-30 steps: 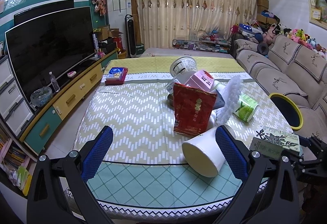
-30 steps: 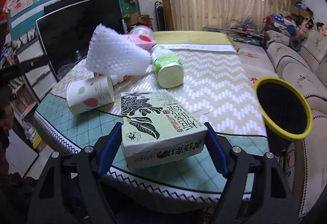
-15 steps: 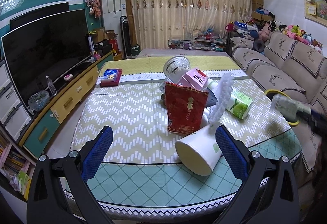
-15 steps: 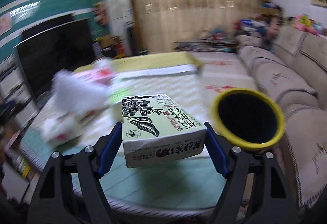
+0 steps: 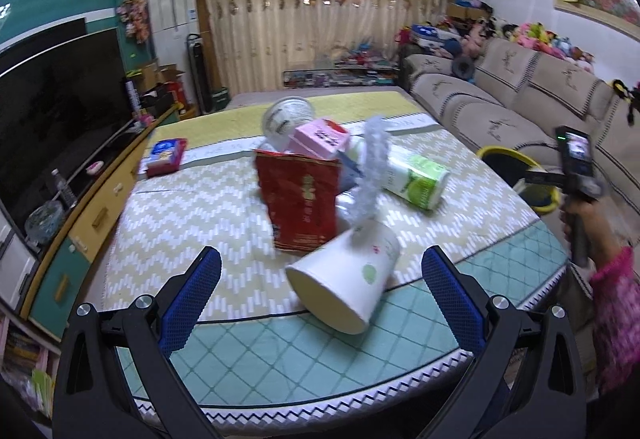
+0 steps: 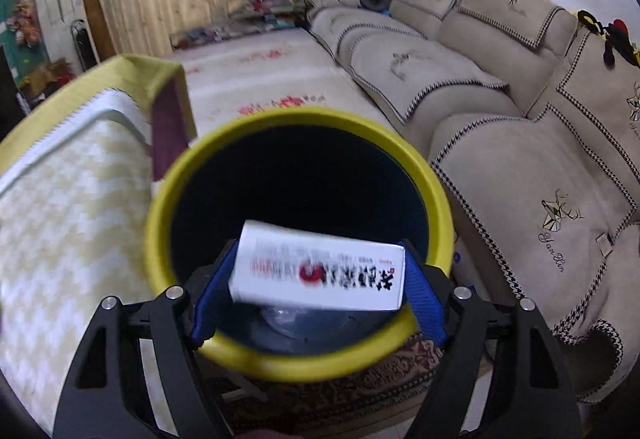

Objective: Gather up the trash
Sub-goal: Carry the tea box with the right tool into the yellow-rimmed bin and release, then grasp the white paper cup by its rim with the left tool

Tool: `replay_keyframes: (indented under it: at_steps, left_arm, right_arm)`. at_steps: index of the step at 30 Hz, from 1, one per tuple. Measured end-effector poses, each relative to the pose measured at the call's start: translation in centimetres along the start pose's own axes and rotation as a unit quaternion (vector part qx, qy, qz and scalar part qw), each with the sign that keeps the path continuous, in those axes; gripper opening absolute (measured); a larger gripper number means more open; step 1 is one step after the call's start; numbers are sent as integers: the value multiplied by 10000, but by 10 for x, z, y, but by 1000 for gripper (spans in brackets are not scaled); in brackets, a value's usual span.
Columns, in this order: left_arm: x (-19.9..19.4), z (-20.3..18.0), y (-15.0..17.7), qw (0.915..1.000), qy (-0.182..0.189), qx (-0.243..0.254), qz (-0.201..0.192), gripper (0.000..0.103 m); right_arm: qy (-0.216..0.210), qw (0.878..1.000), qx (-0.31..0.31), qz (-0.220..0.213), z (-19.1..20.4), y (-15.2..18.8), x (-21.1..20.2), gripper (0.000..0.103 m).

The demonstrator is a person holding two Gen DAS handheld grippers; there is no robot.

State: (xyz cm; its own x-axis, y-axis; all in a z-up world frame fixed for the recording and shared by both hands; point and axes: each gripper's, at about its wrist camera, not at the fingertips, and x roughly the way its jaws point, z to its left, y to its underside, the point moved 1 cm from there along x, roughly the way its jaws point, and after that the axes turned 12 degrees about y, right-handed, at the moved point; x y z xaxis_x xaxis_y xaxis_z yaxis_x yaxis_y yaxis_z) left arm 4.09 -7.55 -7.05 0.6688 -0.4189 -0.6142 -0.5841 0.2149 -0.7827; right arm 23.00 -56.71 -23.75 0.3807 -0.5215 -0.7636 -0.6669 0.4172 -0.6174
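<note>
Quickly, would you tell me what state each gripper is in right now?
Left gripper: open, holding nothing.
Right gripper: closed on the box, above the bin.

The box (image 6: 320,267) between the right gripper's (image 6: 318,285) pads is smearing with motion blur, so its print is not reading, and whether the pads are pressing it cannot be told. The box is covering the near inner wall of the bin (image 6: 160,223), whose bottom is showing only as a dim grey patch. In the left view the bin (image 5: 505,151) is partly hiding behind the right hand (image 5: 586,215) and its device. The red packet (image 5: 300,199) is blocking the lower parts of the pink carton (image 5: 318,139) and the clear cup (image 5: 282,119). The mesh (image 5: 370,175) is blurring. The left gripper's (image 5: 318,293) arms are running off the bottom edge.
</note>
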Motion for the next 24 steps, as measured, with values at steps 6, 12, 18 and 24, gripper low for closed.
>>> replay_keyframes:
  at_steps: [6,12,18,24]
  left_arm:
    - [1,-11,7,9992,354,163,129,99]
    - [4,-14,16,9979,540,164,316,83]
    - [24,-8,28,9962,568,23,666,56]
    - [48,-4,36,9932,720,-77,915,37]
  right_arm:
    - [-7,10000,6,-61,2,0,0,73]
    - [-78,9993,-54,-353,0,9,-31,77]
    - [-179,9981,-94,-585,-5,21,-61,78]
    - [-275,9974,-108,-656,-9,27,-73,79]
